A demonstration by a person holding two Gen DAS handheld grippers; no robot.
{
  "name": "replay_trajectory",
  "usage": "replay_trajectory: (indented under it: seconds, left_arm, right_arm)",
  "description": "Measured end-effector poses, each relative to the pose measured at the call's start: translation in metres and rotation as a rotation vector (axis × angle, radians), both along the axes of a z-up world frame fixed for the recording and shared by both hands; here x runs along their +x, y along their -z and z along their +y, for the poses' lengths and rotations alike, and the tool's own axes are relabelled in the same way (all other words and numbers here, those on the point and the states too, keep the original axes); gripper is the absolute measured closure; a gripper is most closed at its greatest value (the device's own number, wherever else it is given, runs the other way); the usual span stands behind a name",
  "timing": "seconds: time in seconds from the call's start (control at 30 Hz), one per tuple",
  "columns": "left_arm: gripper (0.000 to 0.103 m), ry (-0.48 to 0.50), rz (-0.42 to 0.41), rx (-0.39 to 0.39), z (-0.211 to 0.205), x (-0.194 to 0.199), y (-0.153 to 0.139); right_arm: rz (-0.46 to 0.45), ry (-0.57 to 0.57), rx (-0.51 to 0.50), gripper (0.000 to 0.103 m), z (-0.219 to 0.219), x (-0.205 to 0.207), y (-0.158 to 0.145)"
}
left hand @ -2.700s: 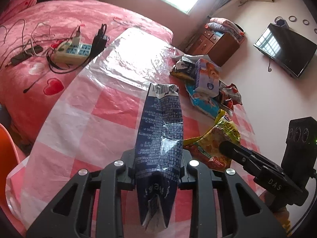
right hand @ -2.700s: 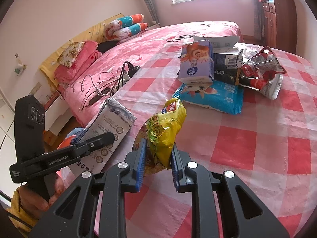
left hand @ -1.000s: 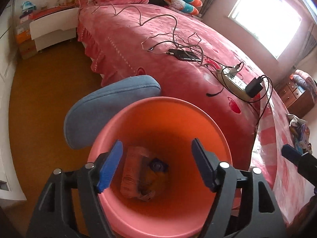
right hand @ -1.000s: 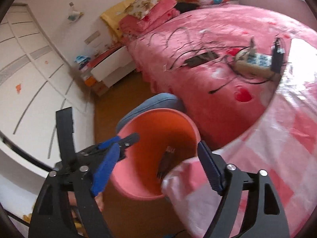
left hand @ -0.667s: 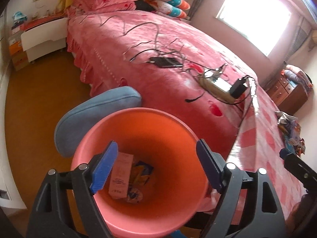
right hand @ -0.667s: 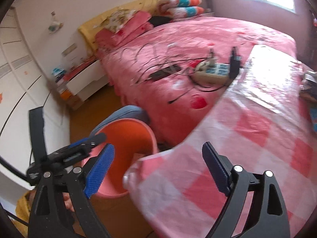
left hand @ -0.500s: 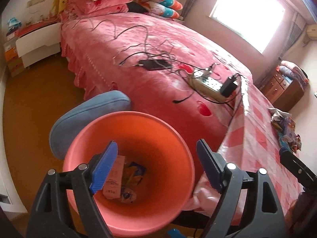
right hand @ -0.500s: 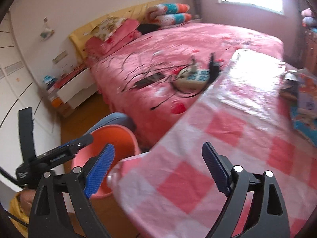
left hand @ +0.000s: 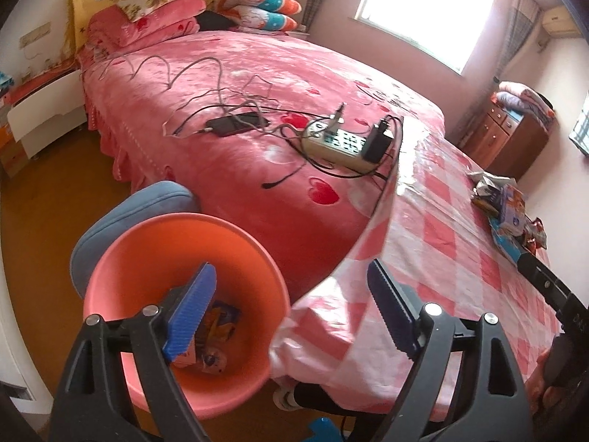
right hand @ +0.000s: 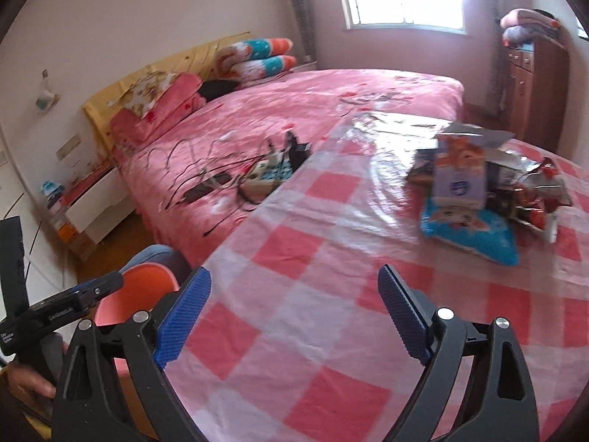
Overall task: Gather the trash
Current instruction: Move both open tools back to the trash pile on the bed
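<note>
Trash [left hand: 217, 328] of coloured wrappers lies in the orange bin [left hand: 154, 235], near left; its print is too small to read. Left gripper [left hand: 291, 311] and right gripper [right hand: 292, 311] have just been opening; both stand wide, holding nothing. Farther right, a trash pile [right hand: 478, 191] sits on the checked tablecloth [right hand: 313, 258].

A pink bed [left hand: 257, 110] fills the room (daylight floods the window [left hand: 423, 11]), beside a wooden dresser [left hand: 511, 140].

A checked tablecloth [right hand: 331, 258] covers the table, wrapper pile [right hand: 489, 191] lying on it.
</note>
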State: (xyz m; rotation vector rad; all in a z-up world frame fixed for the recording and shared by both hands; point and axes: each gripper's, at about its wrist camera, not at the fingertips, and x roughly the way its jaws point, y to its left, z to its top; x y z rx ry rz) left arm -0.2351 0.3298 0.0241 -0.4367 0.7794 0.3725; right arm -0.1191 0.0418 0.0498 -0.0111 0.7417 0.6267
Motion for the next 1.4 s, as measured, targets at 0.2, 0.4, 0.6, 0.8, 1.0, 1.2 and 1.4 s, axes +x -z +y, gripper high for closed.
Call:
replay_trajectory:
  seconds: [0.2,0.4,0.6,0.8,1.0,1.2,1.4]
  left_arm:
    - [0.017,0.041,0.018,0.014,-0.025,0.013,-0.003]
    - [0.017,0.091,0.031,0.032,-0.051,0.026,-0.007]
    - [0.016,0.141,0.044,0.047,-0.077,0.040,-0.011]
    - [0.016,0.183,0.052,0.064,-0.099,0.051,-0.014]
    - [0.016,0.225,0.061,0.080,-0.124,0.067,-0.018]
    - [0.016,0.277,0.026,0.087,-0.154,0.093,-0.034]
    - [0.016,0.365,-0.055,0.102,-0.198,0.149,-0.071]
  right_arm:
    - [-0.015,0.053,0.002,0.012,-0.028,0.008,0.003]
    - [-0.005,0.110,0.009,0.012,-0.055,0.020,0.008]
    - [0.005,0.170,0.016,0.009,-0.080,0.029,0.013]
    - [-0.001,0.220,0.011,0.009,-0.103,0.037,0.016]
    - [-0.002,0.264,-0.002,0.009,-0.126,0.044,0.020]
    - [0.038,0.324,0.031,0.009,-0.161,0.055,0.024]
    - [0.078,0.420,0.092,0.009,-0.208,0.068,0.024]
